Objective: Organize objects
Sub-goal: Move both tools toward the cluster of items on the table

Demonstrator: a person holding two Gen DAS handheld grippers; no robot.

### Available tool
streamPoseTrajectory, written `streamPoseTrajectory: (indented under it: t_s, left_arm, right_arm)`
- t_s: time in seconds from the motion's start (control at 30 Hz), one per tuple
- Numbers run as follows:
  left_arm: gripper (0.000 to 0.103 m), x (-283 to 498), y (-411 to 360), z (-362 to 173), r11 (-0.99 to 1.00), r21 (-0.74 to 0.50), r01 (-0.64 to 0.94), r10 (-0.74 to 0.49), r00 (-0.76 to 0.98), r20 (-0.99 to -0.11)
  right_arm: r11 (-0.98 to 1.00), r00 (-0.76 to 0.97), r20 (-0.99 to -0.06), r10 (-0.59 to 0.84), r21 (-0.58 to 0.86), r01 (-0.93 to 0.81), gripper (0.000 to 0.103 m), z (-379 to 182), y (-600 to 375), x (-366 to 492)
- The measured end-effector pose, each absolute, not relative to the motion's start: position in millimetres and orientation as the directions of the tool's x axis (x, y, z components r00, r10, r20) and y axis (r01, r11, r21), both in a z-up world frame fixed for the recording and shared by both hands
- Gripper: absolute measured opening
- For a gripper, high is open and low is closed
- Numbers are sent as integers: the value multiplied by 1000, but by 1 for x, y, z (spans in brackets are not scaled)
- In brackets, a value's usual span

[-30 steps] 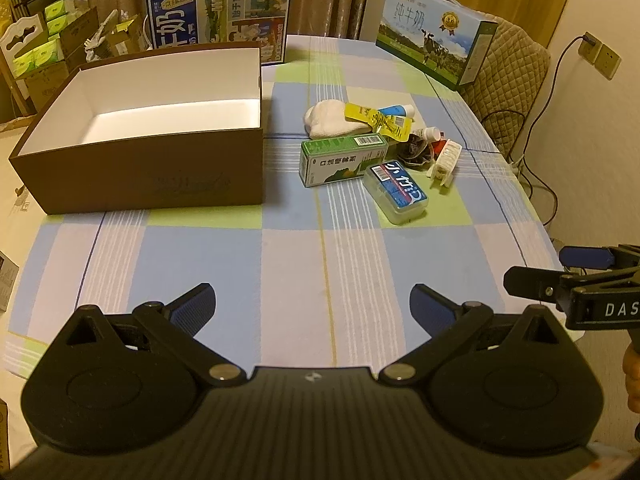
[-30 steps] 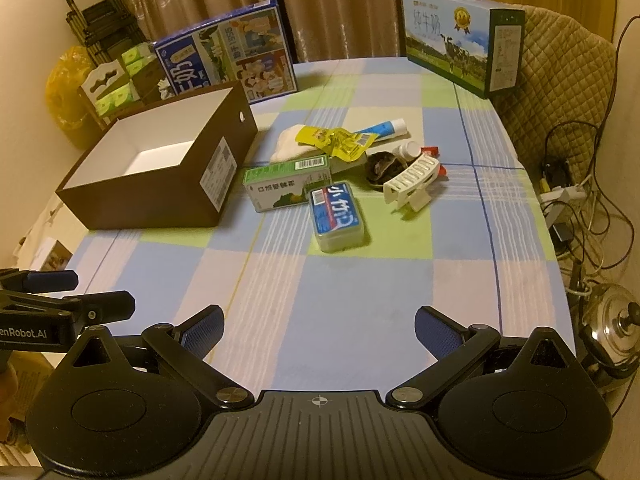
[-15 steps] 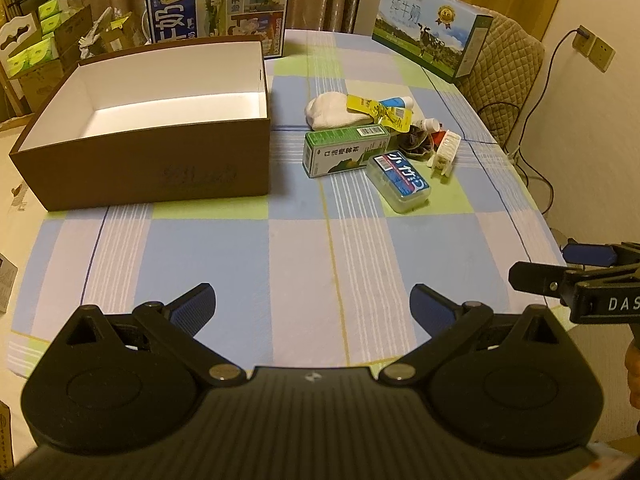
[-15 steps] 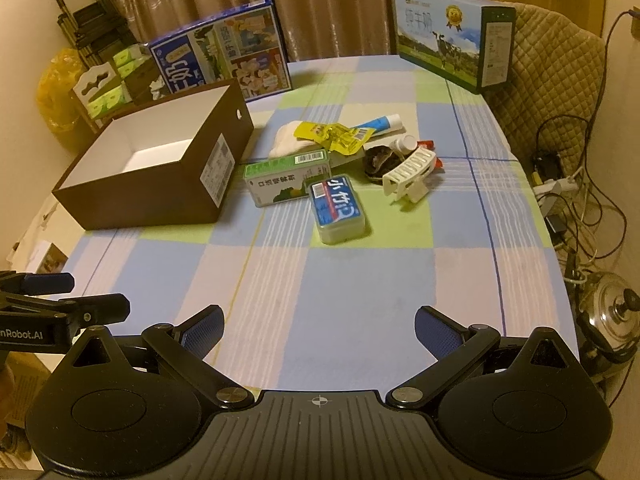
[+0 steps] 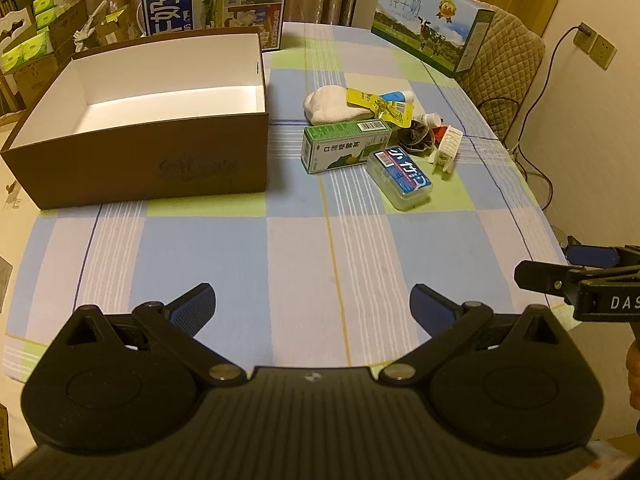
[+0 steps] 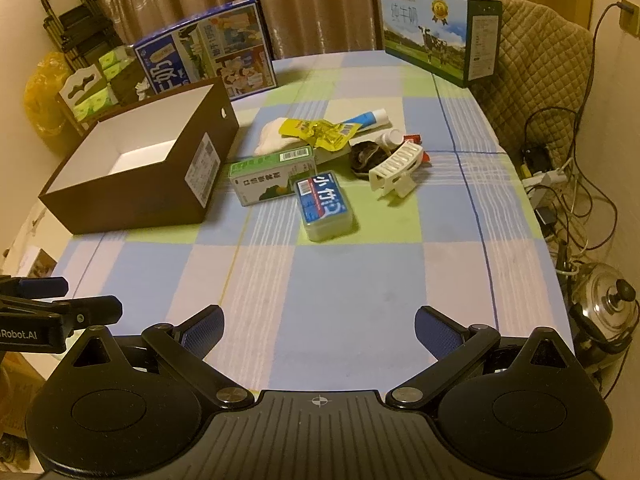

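While nothing had yet been lifted, both tongs hung over the near edge of the checked tablecloth, and the job looked to be at its very start.

The left gripper stood spread wide with nothing between its blue pads. Ahead of it and to its left sat the brown box, open-topped and bare inside, the likely home for the loose bits.

Ahead and to the right of it lay the heap: a green carton nearest the box, a clear case with a blue label just beside it and closest to the tongs. Behind those were a white sock, a yellow sachet lying over a small tube, then a dark crumpled thing and a white hair claw furthest right.

The right gripper was likewise wide open and empty.

I judged the next move to be a reach forward to the clear case, jaws set across its narrow width. Nothing blocked that path. The carton touching it could be nudged. Two milk cartons stood well beyond at the far edge.
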State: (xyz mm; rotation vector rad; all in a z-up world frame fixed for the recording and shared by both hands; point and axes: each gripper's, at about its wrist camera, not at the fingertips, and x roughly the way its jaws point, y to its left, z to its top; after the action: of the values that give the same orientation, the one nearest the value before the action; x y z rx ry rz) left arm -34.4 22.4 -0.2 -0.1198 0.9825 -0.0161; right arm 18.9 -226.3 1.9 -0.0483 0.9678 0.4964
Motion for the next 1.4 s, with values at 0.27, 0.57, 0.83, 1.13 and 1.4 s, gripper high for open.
streamPoseTrajectory:
  t_s: [0.27, 0.57, 0.83, 1.13, 1.4]
  left_arm:
    - [102, -8, 11, -5, 991, -109, -75, -51, 544, -838]
    - [102, 27, -10, -10, 989, -100, -108, -28, 531, -847]
    - [102, 56, -31, -18, 989, -92, -113, -20, 518, -855]
    - [102, 89, -59, -43, 992, -76, -98, -16, 504, -864]
    - [102, 125, -81, -67, 990, -58, -130, 14, 493, -870]
  right_arm:
    - [877, 449, -804, 390, 175, -448, 100, -2, -232, 48]
    - [862, 424, -811, 403, 180, -474, 100, -9, -243, 91]
    - [863, 409, -821, 398, 183, -471, 100, -20, -257, 121]
    - [883, 413, -829, 378, 187, -431, 100, -35, -273, 148]
    - [908, 430, -829, 358, 203, -366, 100, -49, -293, 172]
